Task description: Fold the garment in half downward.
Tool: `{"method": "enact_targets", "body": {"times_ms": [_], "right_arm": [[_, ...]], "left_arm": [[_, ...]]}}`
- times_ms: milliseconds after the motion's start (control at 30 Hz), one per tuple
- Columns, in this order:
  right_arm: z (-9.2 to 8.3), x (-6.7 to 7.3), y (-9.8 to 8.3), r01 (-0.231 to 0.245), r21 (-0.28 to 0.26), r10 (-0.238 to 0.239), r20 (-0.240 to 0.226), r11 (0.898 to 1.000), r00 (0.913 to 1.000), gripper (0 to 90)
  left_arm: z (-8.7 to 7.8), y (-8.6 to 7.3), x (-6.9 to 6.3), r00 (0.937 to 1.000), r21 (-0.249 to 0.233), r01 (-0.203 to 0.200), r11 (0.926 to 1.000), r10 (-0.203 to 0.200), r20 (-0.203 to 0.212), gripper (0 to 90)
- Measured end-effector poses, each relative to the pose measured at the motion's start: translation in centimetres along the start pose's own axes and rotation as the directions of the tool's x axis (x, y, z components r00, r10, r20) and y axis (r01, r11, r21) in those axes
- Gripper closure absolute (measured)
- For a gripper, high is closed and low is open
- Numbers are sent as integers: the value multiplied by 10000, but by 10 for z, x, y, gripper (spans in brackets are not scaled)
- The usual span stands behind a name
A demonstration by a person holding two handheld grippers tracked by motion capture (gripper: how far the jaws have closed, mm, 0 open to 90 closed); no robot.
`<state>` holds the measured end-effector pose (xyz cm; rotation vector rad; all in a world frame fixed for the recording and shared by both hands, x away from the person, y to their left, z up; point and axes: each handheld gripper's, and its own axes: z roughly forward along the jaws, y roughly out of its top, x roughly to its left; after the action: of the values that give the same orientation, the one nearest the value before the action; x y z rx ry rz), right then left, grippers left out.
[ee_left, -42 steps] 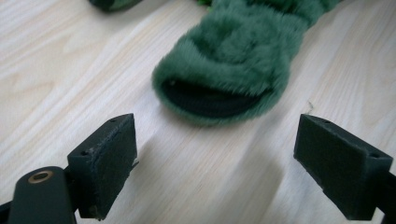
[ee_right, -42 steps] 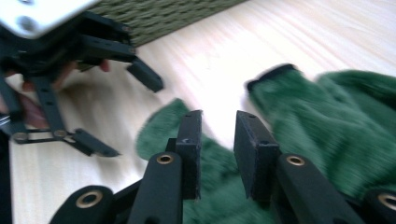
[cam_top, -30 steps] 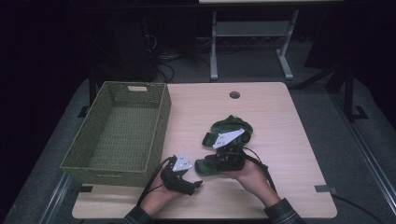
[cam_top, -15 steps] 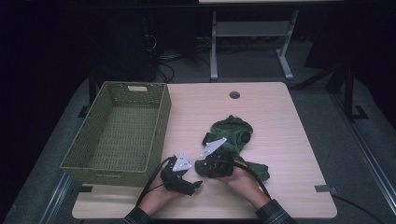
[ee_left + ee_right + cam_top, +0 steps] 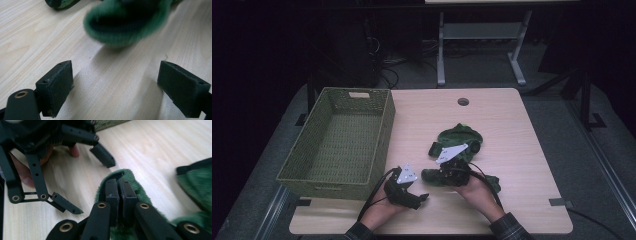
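Pale wood surface (image 5: 512, 125), dark room, grey carpet. Wicker basket (image 5: 337, 142) at left, nothing inside. My right gripper (image 5: 119, 188), fingers just closed, clamped on green fuzzy cloth (image 5: 459, 137) mid-surface; left gripper (image 5: 120, 82), fingers apart.

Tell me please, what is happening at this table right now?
A person works with a gripper in each hand at a wooden table. The right gripper has just been closing and is now shut on a fold of a green fuzzy cloth. The left gripper rests near the table's front edge with its jaws open and nothing between them, facing the cloth. A woven green basket stands at the left with nothing visible inside it.
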<state>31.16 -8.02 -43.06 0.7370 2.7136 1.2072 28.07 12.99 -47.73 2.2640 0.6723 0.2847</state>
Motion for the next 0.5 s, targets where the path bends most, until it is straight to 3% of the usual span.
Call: {"method": "enact_targets", "body": {"times_ms": [367, 500], "right_arm": [[-40, -19, -7, -420, -766, 453, 419, 9962, 9981, 870], [-54, -27, -18, -835, -922, 889, 558, 9922, 9945, 869]], "left_arm": [[0, 0, 0, 10000, 5, -1, 10000, 1, -1, 124], [0, 0, 0, 10000, 26, -7, 10000, 7, 4, 124]]}}
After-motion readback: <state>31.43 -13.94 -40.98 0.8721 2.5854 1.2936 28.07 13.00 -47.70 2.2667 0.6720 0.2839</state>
